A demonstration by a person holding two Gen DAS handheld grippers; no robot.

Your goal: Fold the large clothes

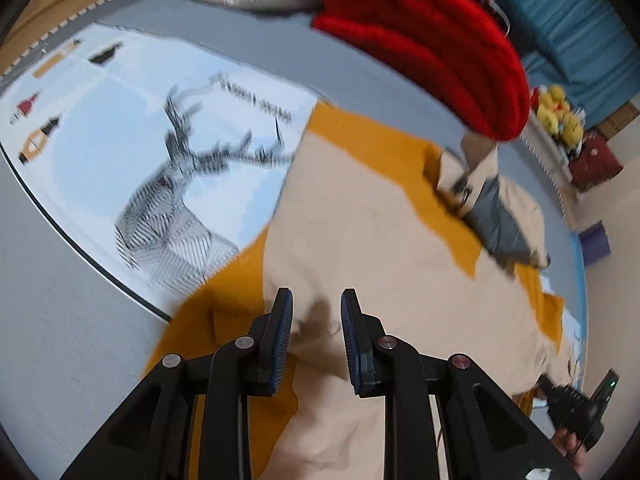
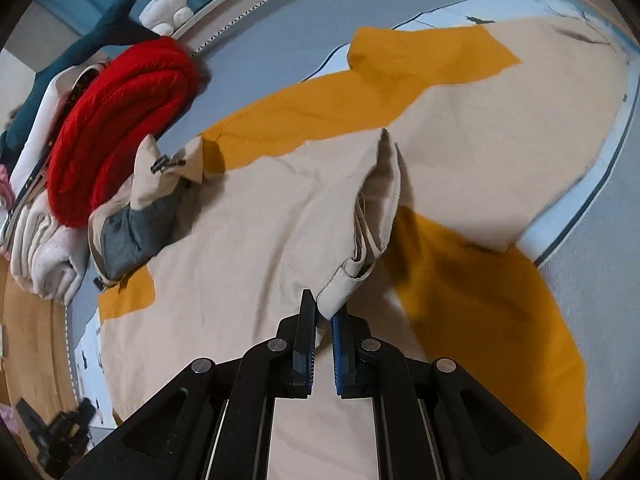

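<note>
Across grey bedspread (image 1: pixel 260 48) printed with a deer, found the jacket (image 2: pixel 260 220) spread nearly flat, collar end touching the red blanket (image 2: pixel 120 120), hem end well away from it. Judged the main risk thus: with only a thin ridge of cloth pinched, could lose it mid-fold, or drag the whole jacket away from the red blanket instead of turning one side over. Looked light and smooth, beige with mustard panels, creased, with grey lining showing at the collar (image 2: pixel 136 236) just beside the red blanket. Saw right gripper (image 2: pixel 324 320) clamped on a raised beige fold (image 2: pixel 376 208), well apart from the red blanket. Saw left gripper (image 1: pixel 316 320) with jaws partly apart over beige cloth; could not tell whether gripping.
</note>
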